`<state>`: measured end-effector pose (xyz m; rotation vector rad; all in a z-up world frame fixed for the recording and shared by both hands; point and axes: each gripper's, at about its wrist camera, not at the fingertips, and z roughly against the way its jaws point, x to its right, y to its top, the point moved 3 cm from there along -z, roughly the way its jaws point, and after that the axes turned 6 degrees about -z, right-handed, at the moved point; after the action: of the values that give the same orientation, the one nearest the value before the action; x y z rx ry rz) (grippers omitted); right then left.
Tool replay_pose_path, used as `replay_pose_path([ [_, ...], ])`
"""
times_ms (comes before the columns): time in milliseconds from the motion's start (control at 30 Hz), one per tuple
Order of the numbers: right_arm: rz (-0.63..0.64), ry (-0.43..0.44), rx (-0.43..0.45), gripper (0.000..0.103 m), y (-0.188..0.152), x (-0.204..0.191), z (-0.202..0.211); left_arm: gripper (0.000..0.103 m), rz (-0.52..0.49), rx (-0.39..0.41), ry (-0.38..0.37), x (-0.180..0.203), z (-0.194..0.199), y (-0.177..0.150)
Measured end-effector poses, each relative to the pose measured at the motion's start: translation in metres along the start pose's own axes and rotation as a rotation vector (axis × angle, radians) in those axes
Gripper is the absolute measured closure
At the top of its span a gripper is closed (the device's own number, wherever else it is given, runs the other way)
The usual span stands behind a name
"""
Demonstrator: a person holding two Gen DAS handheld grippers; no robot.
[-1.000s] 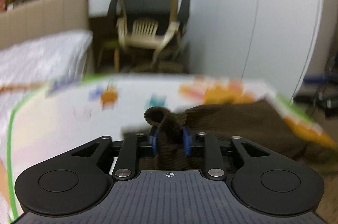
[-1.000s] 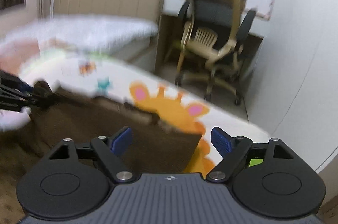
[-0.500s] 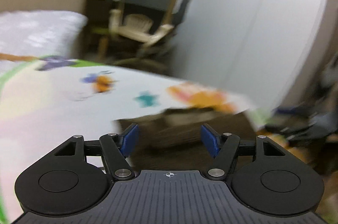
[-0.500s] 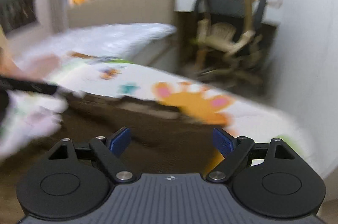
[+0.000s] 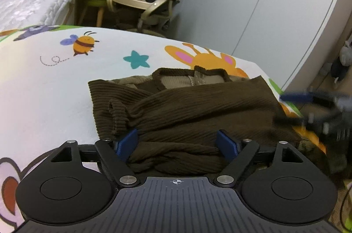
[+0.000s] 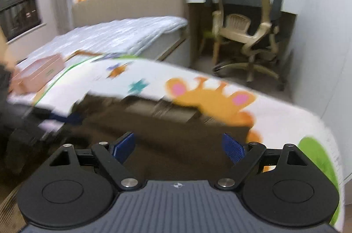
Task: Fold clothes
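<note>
1. Left wrist view: left gripper (image 5: pixel 177 141) jaws opening over the brown ribbed sweater (image 5: pixel 198 105), gripping nothing; bare play mat (image 5: pixel 44 87) lies leftward.
2. Right gripper (image 6: pixel 178 146) spread, empty, sweater beneath; mat edge rightward.

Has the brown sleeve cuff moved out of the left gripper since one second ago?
Yes. The sleeve cuff now lies on the brown sweater, left of the opening left gripper, no longer pinched upright between its pads above the printed mat.

Sweater (image 5: pixel 198 109): dark brown ribbed knit, tan inside collar. Mat (image 5: pixel 55 87): white, printed bee, teal star, orange animal, green border. Gripper pads (image 5: pixel 226 142): blue.
</note>
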<state>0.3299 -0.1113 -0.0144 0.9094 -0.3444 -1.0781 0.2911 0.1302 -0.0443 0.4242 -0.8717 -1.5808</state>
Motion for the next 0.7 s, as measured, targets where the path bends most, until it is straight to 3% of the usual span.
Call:
replay_pose_path([
  [200,-0.136,-0.083,-0.103,0.013,-0.014,0.034,-0.055,0.013,-0.019,0.004,0.0,0.004,-0.001,-0.002],
  [333,-0.177,-0.068,-0.083,0.018,-0.015,0.041,-0.042,0.013,0.009,0.008,-0.019,-0.001,0.004,0.0],
  [400,-0.246,-0.036,-0.049,0.02,-0.006,0.057,-0.027,0.013,0.079,0.032,-0.048,-0.014,0.016,0.007],
  [500,-0.342,-0.012,-0.025,0.029,0.003,0.086,-0.012,0.016,0.184,0.05,-0.029,-0.045,0.03,0.018],
  [567,-0.392,-0.016,-0.051,0.037,0.002,0.102,-0.013,0.019,0.259,0.027,-0.013,-0.071,0.031,0.023],
  [633,-0.437,0.015,-0.091,0.039,-0.005,0.112,-0.021,0.026,0.346,-0.014,-0.037,-0.089,0.022,0.021],
  [700,-0.479,0.041,-0.108,0.039,-0.012,0.114,-0.03,0.026,0.407,-0.031,-0.07,-0.1,0.014,0.019],
])
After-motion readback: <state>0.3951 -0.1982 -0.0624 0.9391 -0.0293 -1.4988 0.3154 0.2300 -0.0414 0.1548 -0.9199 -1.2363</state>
